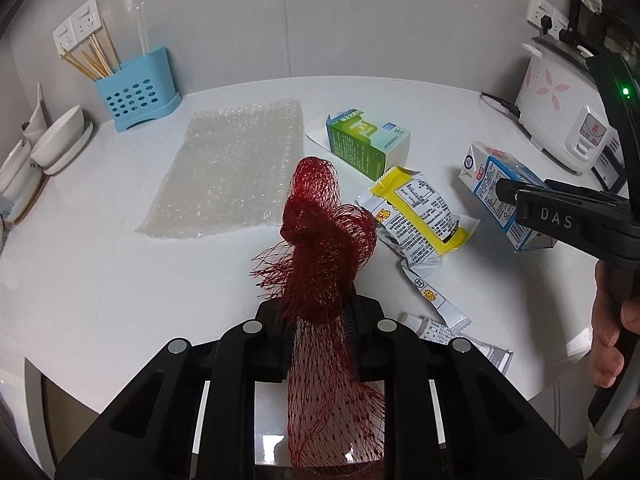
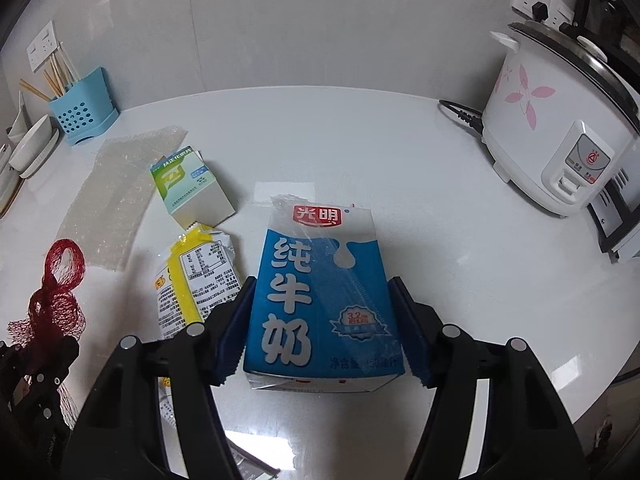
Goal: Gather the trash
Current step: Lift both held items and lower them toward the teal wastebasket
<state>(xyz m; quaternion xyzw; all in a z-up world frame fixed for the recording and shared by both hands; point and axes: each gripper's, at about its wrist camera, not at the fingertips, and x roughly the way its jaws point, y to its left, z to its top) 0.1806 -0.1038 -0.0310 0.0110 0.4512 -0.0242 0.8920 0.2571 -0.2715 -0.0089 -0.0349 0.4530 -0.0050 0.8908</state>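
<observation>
A red mesh net (image 1: 324,240) hangs bunched above the white table (image 1: 120,280), and my left gripper (image 1: 316,320) is shut on it; the net trails down behind the fingers. In the right wrist view the same net (image 2: 60,280) and left gripper (image 2: 36,360) show at the far left. A blue and white milk carton (image 2: 320,280) sits between the blue pads of my right gripper (image 2: 322,328), which press on its two sides. From the left wrist view, the carton (image 1: 488,176) and right gripper (image 1: 532,208) are at the right.
A yellow wrapper (image 1: 420,208), a green box (image 1: 368,140), a bubble wrap sheet (image 1: 236,164) and small sachets (image 1: 436,300) lie on the table. A rice cooker (image 2: 560,128) stands at the right, a blue utensil holder (image 1: 136,92) and bowls (image 1: 60,140) at the left. A hand (image 1: 608,320) holds the right gripper.
</observation>
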